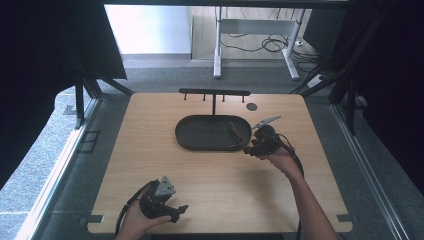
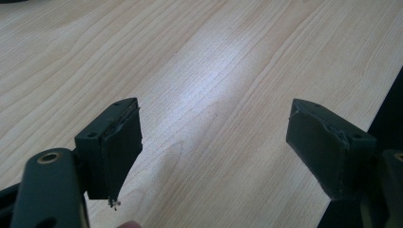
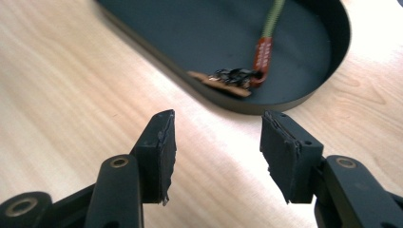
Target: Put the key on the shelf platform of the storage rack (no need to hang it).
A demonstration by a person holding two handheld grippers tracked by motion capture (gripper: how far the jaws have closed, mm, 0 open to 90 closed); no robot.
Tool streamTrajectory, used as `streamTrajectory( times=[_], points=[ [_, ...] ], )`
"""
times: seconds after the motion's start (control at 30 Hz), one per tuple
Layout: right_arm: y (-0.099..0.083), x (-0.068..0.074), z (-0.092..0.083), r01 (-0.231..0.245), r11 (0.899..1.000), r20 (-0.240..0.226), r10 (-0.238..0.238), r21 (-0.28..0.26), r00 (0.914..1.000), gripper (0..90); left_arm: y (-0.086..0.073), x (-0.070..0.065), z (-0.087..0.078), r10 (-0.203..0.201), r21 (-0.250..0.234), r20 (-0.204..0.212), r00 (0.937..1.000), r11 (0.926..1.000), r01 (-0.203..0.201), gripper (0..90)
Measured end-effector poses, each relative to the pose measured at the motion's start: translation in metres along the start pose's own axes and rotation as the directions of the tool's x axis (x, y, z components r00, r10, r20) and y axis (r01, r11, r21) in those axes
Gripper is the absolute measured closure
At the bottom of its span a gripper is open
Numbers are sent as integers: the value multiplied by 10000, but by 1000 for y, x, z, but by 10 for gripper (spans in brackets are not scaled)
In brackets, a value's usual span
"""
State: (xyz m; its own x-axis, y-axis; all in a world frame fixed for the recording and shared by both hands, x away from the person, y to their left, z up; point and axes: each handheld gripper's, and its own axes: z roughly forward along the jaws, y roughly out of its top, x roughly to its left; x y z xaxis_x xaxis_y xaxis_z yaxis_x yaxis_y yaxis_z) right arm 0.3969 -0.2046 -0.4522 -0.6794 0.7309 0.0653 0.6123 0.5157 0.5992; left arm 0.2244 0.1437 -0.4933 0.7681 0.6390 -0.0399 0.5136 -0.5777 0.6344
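Note:
A black oval tray point(image 1: 200, 134) lies at the middle of the wooden table. At its right end rests a strap with a brown leather end, black clasp and green braided cord point(image 1: 235, 134), seen close up in the right gripper view as the strap point(image 3: 247, 73) against the tray's near wall point(image 3: 285, 97). My right gripper point(image 1: 248, 149) hovers just outside the tray's right rim, jaws open and empty point(image 3: 216, 147). My left gripper point(image 1: 177, 210) sits near the table's front left, jaws wide open over bare wood point(image 2: 214, 142).
A black T-shaped rack with small hooks point(image 1: 214, 93) stands behind the tray. A small dark round disc point(image 1: 251, 106) lies at the back right. The table's front edge runs close to the left gripper. Desk legs and cables point(image 1: 270, 45) sit on the floor beyond.

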Motion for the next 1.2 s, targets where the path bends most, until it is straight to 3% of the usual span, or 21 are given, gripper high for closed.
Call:
streamTrajectory(
  times=[0.2,0.6,0.87,0.97,1.2],
  points=[
    [-17,13,-11,340,9987,-102,-344,-367,9994,455,0,0,-4,-65,-89,-105,9999,9999,64,199],
    [-64,21,-26,84,9940,-73,-93,-1091,9999,449,1,-2,-2,-1,-40,-92,10000,10000,0,199],
    [-96,23,-28,-91,9926,-180,70,-1213,9998,450,1,-2,-4,-41,-105,-108,9999,9999,40,199],
    [-102,22,-27,-108,9939,-145,92,-1097,9999,445,2,-3,-4,-8,-88,-101,9999,10000,7,199],
    [-105,22,-29,-130,9903,-74,121,-1382,9999,428,3,-2,-7,-29,-187,-75,10000,9998,27,199]
  ],
)
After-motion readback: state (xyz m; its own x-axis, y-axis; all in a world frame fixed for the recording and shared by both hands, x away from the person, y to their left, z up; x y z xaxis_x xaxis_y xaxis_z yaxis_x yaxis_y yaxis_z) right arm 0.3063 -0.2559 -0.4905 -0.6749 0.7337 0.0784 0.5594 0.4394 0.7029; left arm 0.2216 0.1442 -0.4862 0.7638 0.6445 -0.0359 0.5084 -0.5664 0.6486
